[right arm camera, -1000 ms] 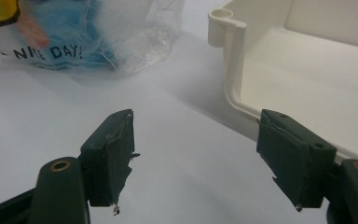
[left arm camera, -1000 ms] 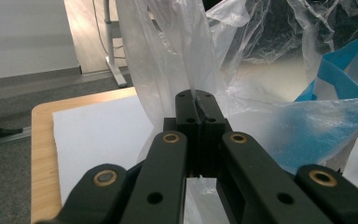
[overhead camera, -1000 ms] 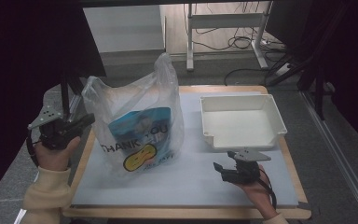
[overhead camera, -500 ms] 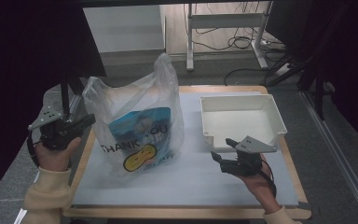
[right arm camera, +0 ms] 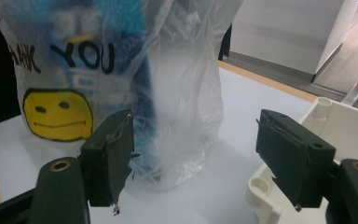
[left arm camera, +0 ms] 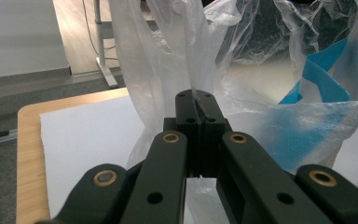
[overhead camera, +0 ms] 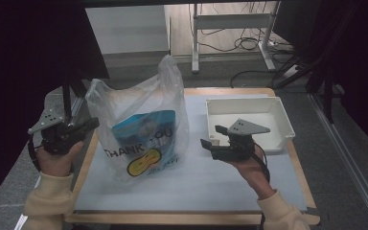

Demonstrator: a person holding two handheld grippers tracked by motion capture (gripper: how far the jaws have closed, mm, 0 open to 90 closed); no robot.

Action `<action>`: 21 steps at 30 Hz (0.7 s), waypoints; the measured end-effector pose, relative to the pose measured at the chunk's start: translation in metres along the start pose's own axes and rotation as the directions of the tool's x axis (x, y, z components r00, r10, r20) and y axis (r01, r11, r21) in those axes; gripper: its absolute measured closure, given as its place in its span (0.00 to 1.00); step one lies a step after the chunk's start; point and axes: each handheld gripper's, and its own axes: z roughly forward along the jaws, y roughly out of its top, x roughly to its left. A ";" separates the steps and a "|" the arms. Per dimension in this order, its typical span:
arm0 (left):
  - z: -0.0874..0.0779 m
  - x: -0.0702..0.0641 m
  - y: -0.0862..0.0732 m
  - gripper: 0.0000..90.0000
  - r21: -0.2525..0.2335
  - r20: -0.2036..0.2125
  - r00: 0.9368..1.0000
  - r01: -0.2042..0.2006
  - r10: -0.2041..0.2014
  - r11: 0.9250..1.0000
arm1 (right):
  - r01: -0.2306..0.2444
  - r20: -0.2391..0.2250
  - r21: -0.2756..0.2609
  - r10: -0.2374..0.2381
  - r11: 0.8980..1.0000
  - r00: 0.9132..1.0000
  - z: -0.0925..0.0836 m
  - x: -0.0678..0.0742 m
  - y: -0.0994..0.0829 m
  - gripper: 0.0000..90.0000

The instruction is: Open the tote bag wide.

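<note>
High view: dim room, grey floor, cables and a metal frame at 12 o'clock beyond the wooden worktop (overhead camera: 191, 218) under a pale mat. At centre-left, standing upright, a clear plastic bag (overhead camera: 141, 129) printed "THANK YOU" with a yellow smiley, something blue inside. At 3 o'clock from it, well apart, a white tray (overhead camera: 280, 115). Left hand-held gripper (overhead camera: 88, 125) at 9 o'clock of the bag, touching its edge. Right hand-held gripper (overhead camera: 211, 136) raised between bag and tray, aimed toward the bag, apart from it.

Left gripper view: worktop edge and grey floor at 9 o'clock. Left hand-held gripper (left arm camera: 198, 109) pressed together, pinching a fold of the plastic bag (left arm camera: 279, 84), which rose from 12 to 3 o'clock, blue showing through.

Right gripper view: white wall at 1 o'clock. Right hand-held gripper (right arm camera: 193, 154) spread wide, nothing between the pads. Plastic bag (right arm camera: 135, 70) ahead at 11 o'clock, smiley at 9 o'clock. Tray (right arm camera: 340, 135) corner at 4 o'clock, just beside the right-hand pad.
</note>
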 end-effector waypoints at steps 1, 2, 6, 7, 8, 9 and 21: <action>0.000 0.000 0.000 1.00 0.001 0.000 1.000 -0.001 0.001 1.000 | -0.001 0.000 -0.002 0.001 1.000 1.000 0.001 0.000 0.002 0.31; 0.000 0.000 0.000 1.00 0.001 0.000 1.000 -0.001 0.001 1.000 | -0.002 -0.001 -0.003 0.002 1.000 1.000 0.002 0.000 0.005 0.31; 0.001 0.000 -0.001 1.00 0.003 0.002 1.000 0.001 -0.001 1.000 | -0.001 -0.006 -0.010 0.001 1.000 1.000 0.006 0.000 0.013 0.31; 0.001 0.000 -0.001 1.00 0.003 0.003 1.000 0.000 0.000 1.000 | -0.001 -0.009 -0.013 0.001 1.000 1.000 0.007 0.000 0.016 0.31; 0.001 0.000 -0.001 1.00 0.003 0.004 1.000 0.000 0.000 1.000 | -0.001 -0.011 -0.014 0.000 1.000 1.000 0.008 0.000 0.018 0.31; 0.001 0.000 -0.001 1.00 0.002 0.005 1.000 -0.001 0.001 1.000 | -0.004 -0.014 -0.016 0.003 1.000 1.000 0.008 0.001 0.021 0.31; 0.000 -0.002 0.000 1.00 0.001 0.007 1.000 -0.005 0.005 1.000 | -0.014 -0.022 -0.050 0.013 0.999 1.000 0.014 -0.003 0.045 0.32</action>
